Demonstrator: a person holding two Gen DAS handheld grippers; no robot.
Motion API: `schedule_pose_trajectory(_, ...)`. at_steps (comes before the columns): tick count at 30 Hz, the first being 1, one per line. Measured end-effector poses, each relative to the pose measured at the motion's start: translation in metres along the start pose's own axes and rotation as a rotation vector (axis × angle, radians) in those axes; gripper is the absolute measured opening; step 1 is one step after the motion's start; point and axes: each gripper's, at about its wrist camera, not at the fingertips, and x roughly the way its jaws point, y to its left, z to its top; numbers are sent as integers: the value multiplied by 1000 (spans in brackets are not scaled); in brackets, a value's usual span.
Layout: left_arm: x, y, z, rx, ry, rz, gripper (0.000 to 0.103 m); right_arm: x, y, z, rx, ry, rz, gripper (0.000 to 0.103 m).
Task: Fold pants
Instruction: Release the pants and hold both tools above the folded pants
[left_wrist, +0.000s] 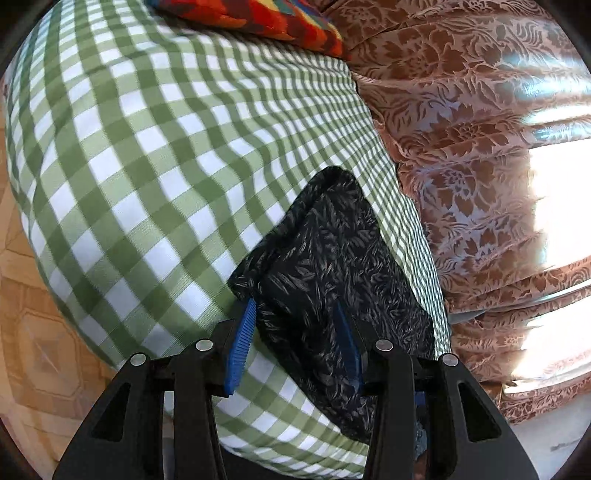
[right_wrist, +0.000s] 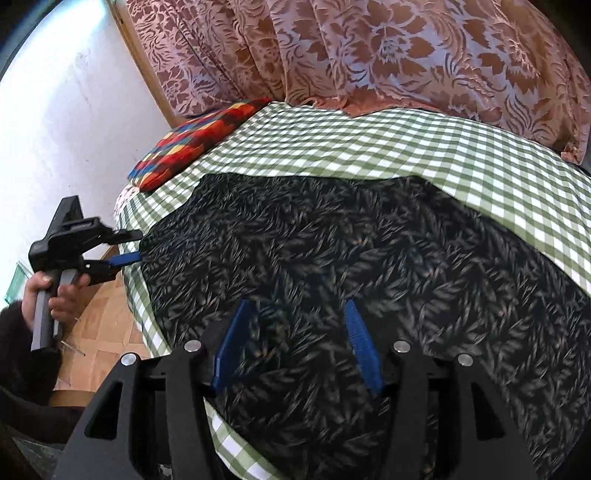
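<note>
While spread wide over pants running left to right, right gripper grips nothing. Left gripper, also wide, straddles the left end.

A green-checked bed carries dark leaf-print pants and a bright patchwork pillow at its far corner.

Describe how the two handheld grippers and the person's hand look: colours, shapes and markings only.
The left gripper and the right gripper are both matte black angular plastic frames with triangular cut-outs, round silver pins and ribbed blue finger pads. From the right wrist view, the left gripper has a grey handle; the bare hand on it wears a dark sleeve.
</note>
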Motion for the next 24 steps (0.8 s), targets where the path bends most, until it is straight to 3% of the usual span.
schedule_pose_trajectory(1,-2,-3,2,18,-20,10,11,2,0,-1,3,6,1,55)
schedule_pose_trajectory(3,-12,-18,1,78,-68,-2,8,8,-2,-4,16,27,-1,55)
schedule_pose_trajectory(5,-19,-30,0,151,-90,50,6,12,-3,-7,20,38,-5,55)
schedule_pose_trajectory(9,1,-12,-2,160,-24,203,5,19,-1,-13,0,42,-6,61)
schedule_pose_trajectory(12,7,-12,-2,170,-19,225,7,22,0,-14,-2,38,-2,65)
schedule_pose_trajectory(14,2,-24,-2,211,-43,274,15,22,0,-15,-5,35,-2,65)
schedule_pose_trajectory(16,-5,-46,-9,321,-97,370,16,22,-2,-15,2,32,4,65)
schedule_pose_trajectory(18,-9,-69,-21,450,-149,420,16,22,-2,-15,3,31,4,65)
schedule_pose_trajectory(22,-5,-100,-41,604,-177,437,16,21,0,-16,-1,30,-4,66)
schedule_pose_trajectory(24,3,-112,-50,638,-168,423,22,19,2,-15,0,27,-8,65)
